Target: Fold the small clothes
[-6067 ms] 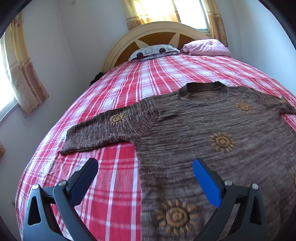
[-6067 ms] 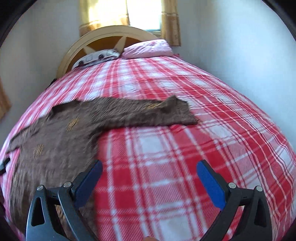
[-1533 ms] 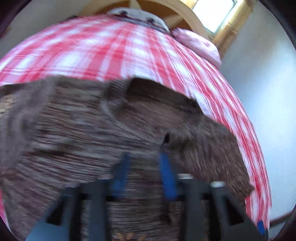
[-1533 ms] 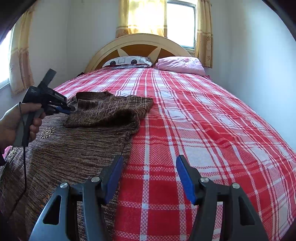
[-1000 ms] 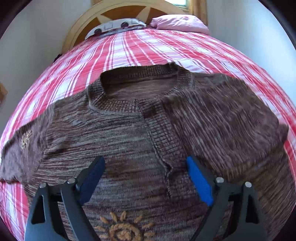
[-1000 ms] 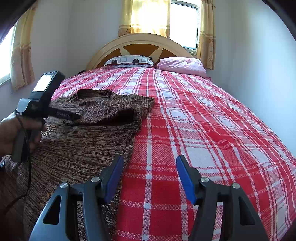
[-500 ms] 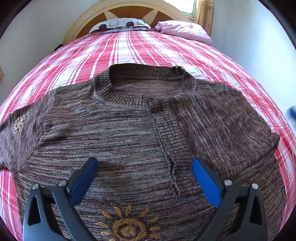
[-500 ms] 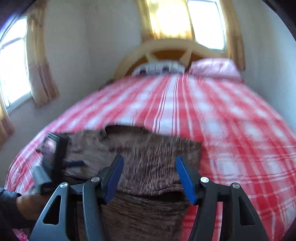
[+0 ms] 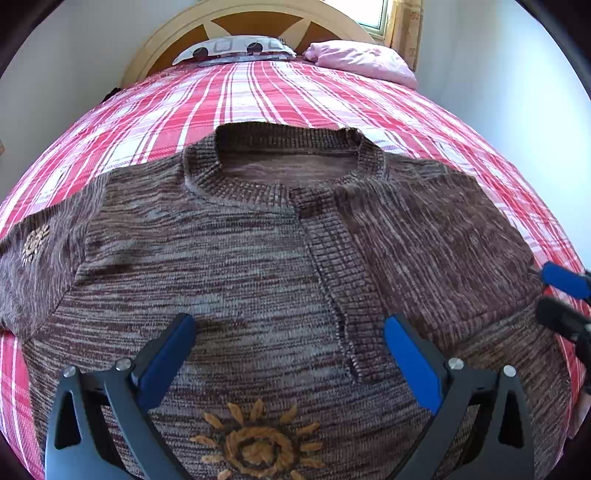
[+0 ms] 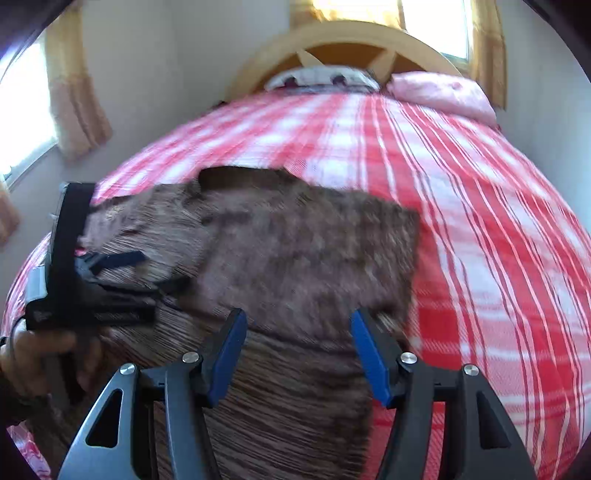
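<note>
A brown knitted sweater (image 9: 229, 266) with orange sun motifs lies flat on the red plaid bed (image 9: 280, 96). Its right sleeve (image 9: 436, 236) is folded across the chest; the left sleeve (image 9: 33, 251) still lies spread out. My left gripper (image 9: 288, 350) is open and empty, just above the sweater's chest. My right gripper (image 10: 297, 350) is open and empty over the folded sleeve's lower edge (image 10: 314, 258); it also shows at the right edge of the left wrist view (image 9: 565, 291). The left gripper and the hand holding it show in the right wrist view (image 10: 92, 280).
A wooden headboard (image 9: 258, 14) with a patterned pillow (image 9: 236, 46) and a pink pillow (image 9: 362, 61) stands at the far end. Walls close in on the right (image 9: 498, 74) and the left. Curtained windows (image 10: 74, 92) are on the left wall and behind the headboard.
My right gripper has swung left and down over the folded sleeve. My left gripper has let go of the sleeve, opened and drawn back above the chest.
</note>
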A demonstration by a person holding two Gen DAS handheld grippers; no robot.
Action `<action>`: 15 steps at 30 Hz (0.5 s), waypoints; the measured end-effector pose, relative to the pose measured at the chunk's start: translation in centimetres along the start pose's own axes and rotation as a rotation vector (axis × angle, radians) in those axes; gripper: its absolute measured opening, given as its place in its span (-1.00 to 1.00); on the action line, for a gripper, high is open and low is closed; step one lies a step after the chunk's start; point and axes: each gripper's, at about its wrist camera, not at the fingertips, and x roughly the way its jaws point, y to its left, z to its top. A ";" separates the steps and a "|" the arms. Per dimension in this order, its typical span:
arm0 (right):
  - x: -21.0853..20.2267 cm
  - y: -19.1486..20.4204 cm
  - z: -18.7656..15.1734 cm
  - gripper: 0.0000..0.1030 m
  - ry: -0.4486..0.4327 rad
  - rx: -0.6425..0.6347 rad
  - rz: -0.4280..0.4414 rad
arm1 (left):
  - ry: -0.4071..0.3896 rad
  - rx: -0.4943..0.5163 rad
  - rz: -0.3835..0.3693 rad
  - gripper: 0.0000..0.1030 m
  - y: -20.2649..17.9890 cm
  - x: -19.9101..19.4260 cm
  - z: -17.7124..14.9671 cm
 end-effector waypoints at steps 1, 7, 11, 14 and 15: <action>1.4 -0.1 -0.2 0.18 0.063 0.012 -0.028 | -0.003 -0.003 -0.006 1.00 0.1 -0.1 -0.1; 0.9 0.4 -1.5 0.18 0.091 0.029 -0.072 | -0.006 -0.016 -0.048 1.00 0.7 -1.0 -0.6; -1.9 1.2 -3.0 0.18 0.052 0.023 -0.068 | -0.018 -0.082 -0.093 1.00 2.7 -3.4 -1.5; -3.5 1.8 -4.5 0.18 0.023 0.021 -0.070 | -0.051 -0.129 -0.099 1.00 5.7 -5.4 -2.4; -4.0 2.1 -5.1 0.18 0.016 0.021 -0.070 | -0.064 -0.137 -0.083 1.00 6.7 -5.9 -2.8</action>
